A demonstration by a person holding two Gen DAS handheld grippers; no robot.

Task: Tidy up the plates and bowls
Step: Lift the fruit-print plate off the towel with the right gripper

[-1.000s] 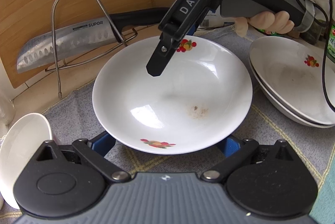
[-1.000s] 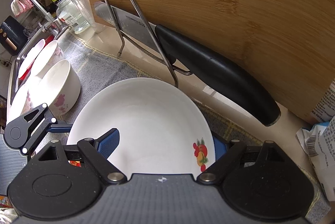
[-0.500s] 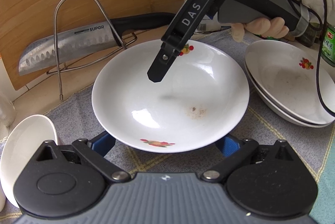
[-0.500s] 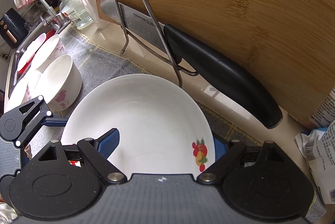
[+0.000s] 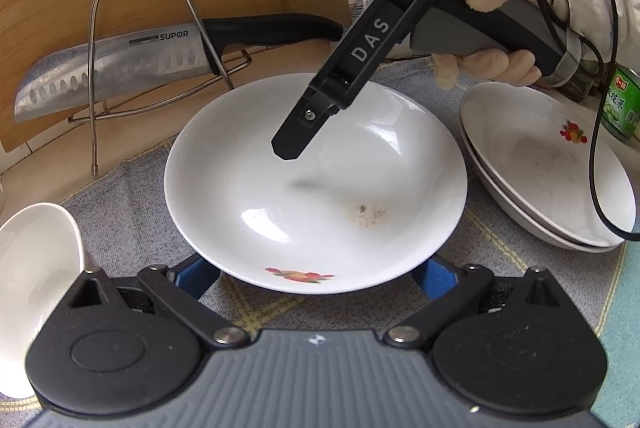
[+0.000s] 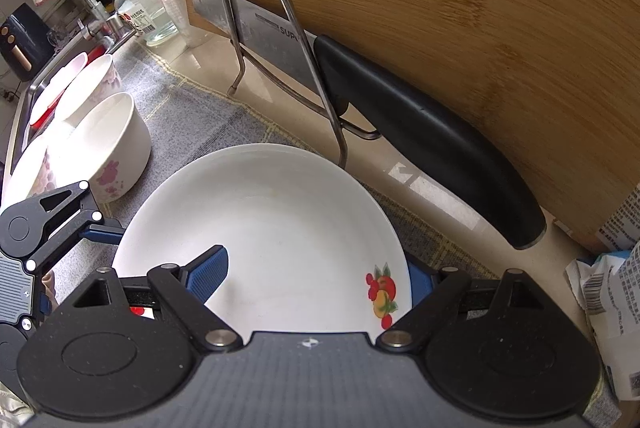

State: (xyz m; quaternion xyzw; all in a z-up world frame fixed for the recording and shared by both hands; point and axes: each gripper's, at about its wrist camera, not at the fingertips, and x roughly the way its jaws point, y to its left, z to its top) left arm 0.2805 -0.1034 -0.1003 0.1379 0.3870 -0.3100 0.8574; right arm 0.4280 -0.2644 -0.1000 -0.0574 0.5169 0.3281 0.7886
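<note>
A white deep plate (image 5: pixel 316 188) with fruit prints and brown specks lies on the grey mat; it also shows in the right wrist view (image 6: pixel 264 240). My left gripper (image 5: pixel 316 274) is open, its blue pads wide apart under the plate's near rim. My right gripper (image 6: pixel 316 274) is open and straddles the plate's far rim: one blue pad (image 6: pixel 208 272) is over the inside, the other is outside. Its black finger (image 5: pixel 304 124) hangs over the plate in the left wrist view. A stack of two similar plates (image 5: pixel 544 164) lies to the right.
A wire rack (image 5: pixel 160 44) holding a cleaver (image 5: pixel 112 68) stands behind the plate against a bamboo board (image 6: pixel 440 8). White bowls (image 6: pixel 108 144) stand left near the sink; one bowl (image 5: pixel 32 284) is by my left gripper. A green jar (image 5: pixel 620 104) and food packets (image 6: pixel 608 292) are right.
Both grippers have drifted slightly relative to the plate and stay open. The plate lies in the same place on the mat.
</note>
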